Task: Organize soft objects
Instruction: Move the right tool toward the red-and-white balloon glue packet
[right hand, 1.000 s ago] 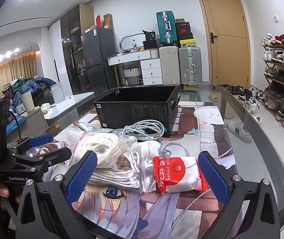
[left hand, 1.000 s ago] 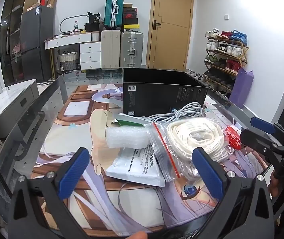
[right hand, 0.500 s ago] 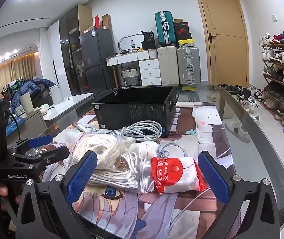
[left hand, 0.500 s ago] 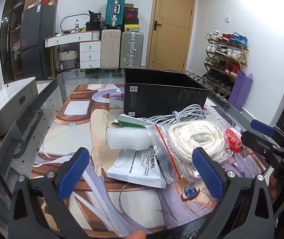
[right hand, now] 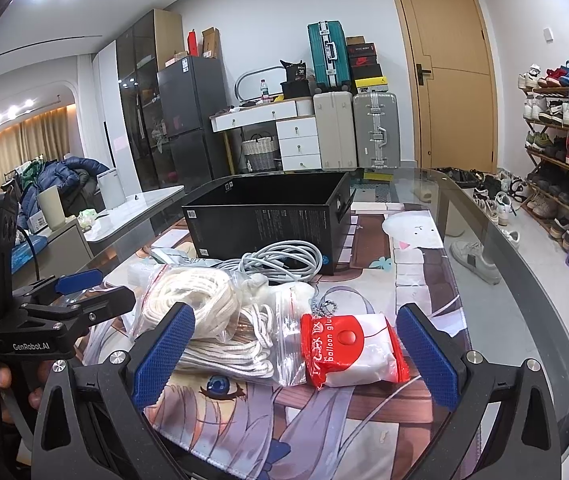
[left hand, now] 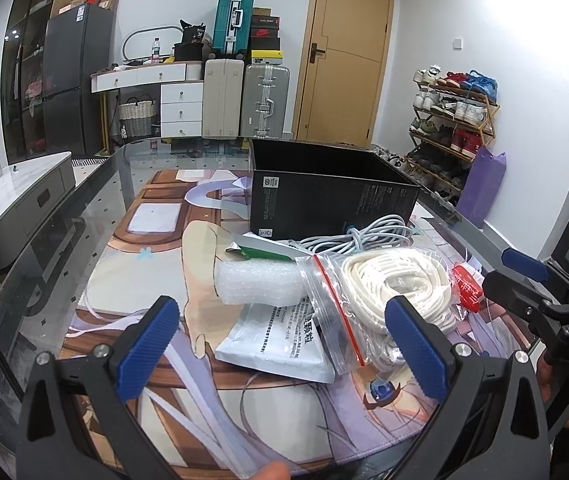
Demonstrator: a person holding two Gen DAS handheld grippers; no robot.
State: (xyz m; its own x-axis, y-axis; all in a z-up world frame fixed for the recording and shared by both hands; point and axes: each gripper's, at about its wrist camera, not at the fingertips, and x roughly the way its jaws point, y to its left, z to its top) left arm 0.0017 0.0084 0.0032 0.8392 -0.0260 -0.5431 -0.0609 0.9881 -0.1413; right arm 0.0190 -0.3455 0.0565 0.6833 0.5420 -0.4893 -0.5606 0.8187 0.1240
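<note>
A pile of soft things lies on the printed mat in front of an open black box (left hand: 332,196) (right hand: 268,216). It holds a zip bag of white rope (left hand: 392,284) (right hand: 200,308), a grey cable coil (left hand: 360,236) (right hand: 280,260), a bubble-wrap roll (left hand: 260,284), a white printed pouch (left hand: 280,344) and a red-and-white balloon glue packet (right hand: 352,352) (left hand: 466,288). My left gripper (left hand: 284,352) is open, just short of the pouch and rope bag. My right gripper (right hand: 292,356) is open, with the glue packet between its fingers but untouched.
The glass table's curved edge (right hand: 532,292) runs close on the right, with a shoe rack (left hand: 452,120) and purple bag (left hand: 484,188) beyond. Suitcases (left hand: 244,92), drawers and a door stand at the back. A grey cabinet (left hand: 20,196) sits to the left.
Both grippers have crept slightly closer to the pile; the glue packet now sits a little nearer between the right fingers. Nothing on the table has moved.
</note>
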